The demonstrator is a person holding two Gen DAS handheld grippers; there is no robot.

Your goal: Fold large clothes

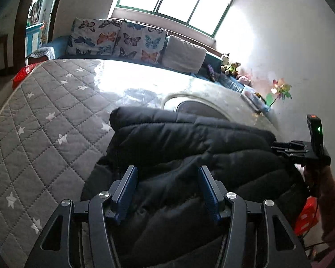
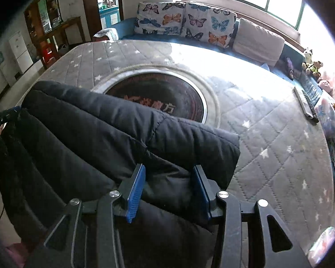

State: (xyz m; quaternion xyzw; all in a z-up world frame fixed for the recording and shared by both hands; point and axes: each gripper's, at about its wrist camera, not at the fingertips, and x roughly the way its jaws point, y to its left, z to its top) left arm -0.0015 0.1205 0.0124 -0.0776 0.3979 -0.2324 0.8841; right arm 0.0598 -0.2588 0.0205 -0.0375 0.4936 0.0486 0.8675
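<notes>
A black puffy jacket [image 1: 185, 147] lies bunched at the near edge of a grey quilted table cover with white stars [image 1: 44, 120]. It also shows in the right wrist view [image 2: 105, 138]. My left gripper [image 1: 167, 189] is open, its blue-padded fingers [image 1: 127, 192] straddling the jacket's near folds. My right gripper [image 2: 167, 189] is open too, with jacket fabric between its fingers [image 2: 135, 194]. The right gripper's body shows at the right of the left wrist view [image 1: 310, 147]. The left gripper's tip shows at the left edge of the right wrist view [image 2: 2, 116].
A round dark heater plate [image 2: 158, 98] sits in the table's middle, just behind the jacket. A sofa with butterfly cushions [image 2: 185, 22] and soft toys [image 2: 310, 64] runs along the far side under a window. A remote [image 2: 303, 105] lies at the right edge.
</notes>
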